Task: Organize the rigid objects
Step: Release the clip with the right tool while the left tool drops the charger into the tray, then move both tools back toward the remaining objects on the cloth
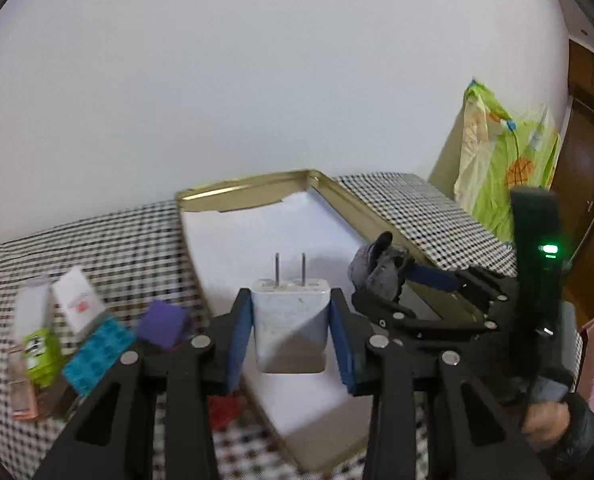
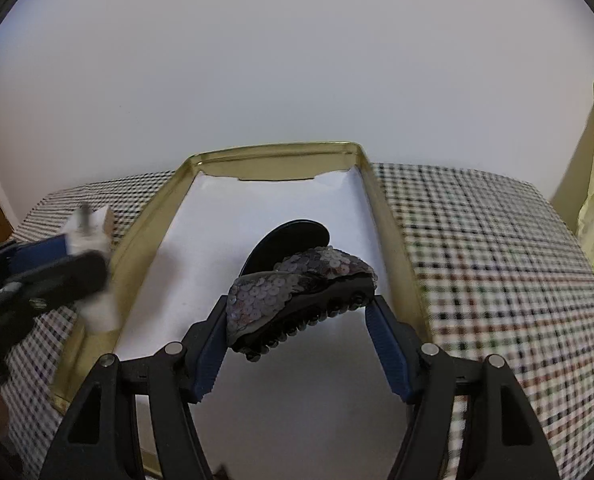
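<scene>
My left gripper (image 1: 291, 312) is shut on a white plug charger (image 1: 291, 320), prongs pointing away, held over the near left part of a gold tin tray (image 1: 253, 188) lined with white paper. My right gripper (image 2: 297, 316) is shut on a grey sequined hair clip (image 2: 297, 284) above the tray's (image 2: 273, 152) middle. In the left wrist view the right gripper (image 1: 381, 276) with the clip (image 1: 373, 268) hangs over the tray's right rim. In the right wrist view the left gripper (image 2: 77, 264) with the charger (image 2: 93, 240) is blurred at the tray's left rim.
The tray lies on a checked tablecloth (image 1: 97, 248). Left of it stand a white carton (image 1: 77, 300), a green-labelled box (image 1: 37, 348), a teal block (image 1: 97, 356), a purple cube (image 1: 163, 324) and something red (image 1: 225, 410). A green patterned bag (image 1: 505, 164) leans at the far right.
</scene>
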Tool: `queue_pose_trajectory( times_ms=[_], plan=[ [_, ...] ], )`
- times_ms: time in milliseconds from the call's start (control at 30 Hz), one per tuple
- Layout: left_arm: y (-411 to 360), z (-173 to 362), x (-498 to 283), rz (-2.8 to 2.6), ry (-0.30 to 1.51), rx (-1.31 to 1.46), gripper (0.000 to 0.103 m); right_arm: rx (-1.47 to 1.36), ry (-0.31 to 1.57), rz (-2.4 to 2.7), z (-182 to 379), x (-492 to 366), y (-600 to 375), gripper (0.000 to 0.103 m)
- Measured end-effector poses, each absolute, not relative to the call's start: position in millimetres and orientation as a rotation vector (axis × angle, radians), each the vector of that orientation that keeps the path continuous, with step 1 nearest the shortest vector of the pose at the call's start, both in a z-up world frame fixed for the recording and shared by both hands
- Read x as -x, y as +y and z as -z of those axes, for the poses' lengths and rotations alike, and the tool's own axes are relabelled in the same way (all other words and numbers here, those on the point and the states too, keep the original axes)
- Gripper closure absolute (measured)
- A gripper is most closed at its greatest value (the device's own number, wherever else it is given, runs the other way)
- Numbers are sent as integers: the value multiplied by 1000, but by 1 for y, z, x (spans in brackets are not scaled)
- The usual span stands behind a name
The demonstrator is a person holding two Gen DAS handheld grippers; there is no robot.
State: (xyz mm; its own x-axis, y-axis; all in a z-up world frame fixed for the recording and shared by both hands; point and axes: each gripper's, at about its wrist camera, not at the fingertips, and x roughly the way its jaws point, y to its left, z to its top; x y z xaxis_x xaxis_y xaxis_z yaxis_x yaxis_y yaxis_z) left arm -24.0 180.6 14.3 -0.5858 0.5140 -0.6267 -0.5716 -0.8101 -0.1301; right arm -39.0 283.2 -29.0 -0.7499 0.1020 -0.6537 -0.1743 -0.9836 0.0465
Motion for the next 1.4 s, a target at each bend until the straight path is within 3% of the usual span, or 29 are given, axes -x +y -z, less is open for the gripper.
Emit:
queue_pose_trajectory(
  times_ms=[233,300,433,500,533,600,733,1000,1200,1400],
  plan=[
    [191,8,36,-2372,120,993,66,1065,62,-2794,30,43,276,33],
    [189,9,36,-2366,113,986,60,1069,49,-2787,32,44,276,33],
    [183,-9,25,-2415,116,910,18,1030,108,-2810,30,40,282,32],
    [173,-24,16,-2455,85,821,3,951,166,-2832,22,31,288,28],
    [168,-30,13,-2480,70,786,1,909,197,-2837,17,28,290,25],
    [161,-34,10,-2511,69,758,1,830,280,-2850,12,20,298,17],
    [149,-28,16,-2601,123,778,1,774,362,-2835,10,15,305,17],
    [107,-14,28,-2708,152,819,1,599,274,-2765,0,5,288,17],
    [76,-7,30,-2779,179,810,1,592,101,-2734,2,6,250,17],
    [54,-1,32,-2810,214,819,1,577,184,-2751,2,2,226,17]
  ],
)
